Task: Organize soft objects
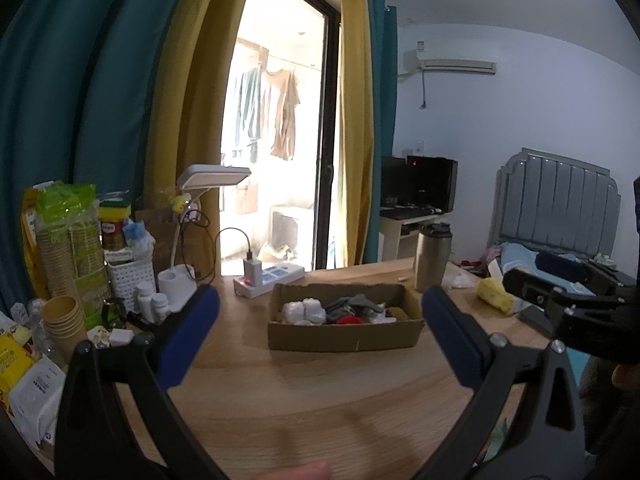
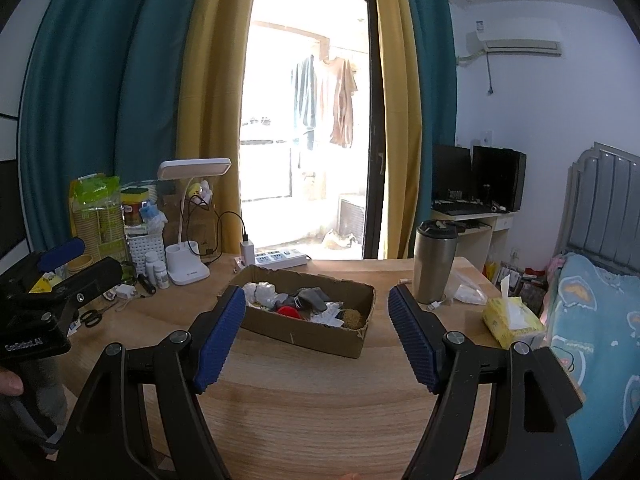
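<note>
A shallow cardboard box [image 1: 344, 340] sits on the wooden table [image 1: 304, 408]; it also shows in the right wrist view [image 2: 304, 340]. In it lie soft things: white bundles [image 1: 302, 310], grey socks [image 1: 352, 304], a red piece [image 1: 349, 320] and a brownish piece [image 2: 352, 316]. My left gripper [image 1: 320, 320] is open and empty, held above the table in front of the box. My right gripper [image 2: 318, 324] is open and empty, also in front of the box. Each gripper's body shows in the other's view.
A steel tumbler [image 2: 434, 266] stands right of the box, with a yellow tissue pack [image 2: 512, 322] beyond it. A power strip [image 1: 268, 278], desk lamp [image 2: 188, 268], white basket [image 1: 130, 276], paper cups [image 1: 64, 316], scissors [image 2: 92, 316] and packets crowd the left. A bed [image 2: 592, 320] is at right.
</note>
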Demonstrator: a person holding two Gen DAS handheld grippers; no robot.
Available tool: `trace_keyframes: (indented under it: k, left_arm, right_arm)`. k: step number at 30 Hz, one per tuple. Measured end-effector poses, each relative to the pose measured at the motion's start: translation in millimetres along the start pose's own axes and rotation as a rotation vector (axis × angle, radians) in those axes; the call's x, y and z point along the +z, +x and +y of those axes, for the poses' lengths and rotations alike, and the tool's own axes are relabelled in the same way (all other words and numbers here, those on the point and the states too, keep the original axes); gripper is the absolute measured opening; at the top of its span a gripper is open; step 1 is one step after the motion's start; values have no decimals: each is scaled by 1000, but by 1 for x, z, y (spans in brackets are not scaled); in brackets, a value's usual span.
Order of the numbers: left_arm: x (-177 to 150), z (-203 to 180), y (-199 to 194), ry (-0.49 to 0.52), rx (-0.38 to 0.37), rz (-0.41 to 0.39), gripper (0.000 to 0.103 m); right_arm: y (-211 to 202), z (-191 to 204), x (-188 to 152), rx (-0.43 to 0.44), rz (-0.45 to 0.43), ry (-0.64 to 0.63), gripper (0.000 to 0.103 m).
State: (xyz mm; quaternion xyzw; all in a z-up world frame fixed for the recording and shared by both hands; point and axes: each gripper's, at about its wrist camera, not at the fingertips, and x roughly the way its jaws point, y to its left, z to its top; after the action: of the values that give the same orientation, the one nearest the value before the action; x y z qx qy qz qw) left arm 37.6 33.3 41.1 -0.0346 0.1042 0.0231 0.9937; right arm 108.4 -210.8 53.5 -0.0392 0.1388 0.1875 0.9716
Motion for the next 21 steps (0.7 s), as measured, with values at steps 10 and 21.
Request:
trace_keyframes:
  k: [10,21]
  left_arm:
    - [0,-1,-1,-7,-13,-1,102]
    - [-1,-4,-3,-13,-15,7,102]
  right_arm:
    - [0,-1,-1,-1,4,7,77]
    - [-1,-2,-1,-2,7,11,77]
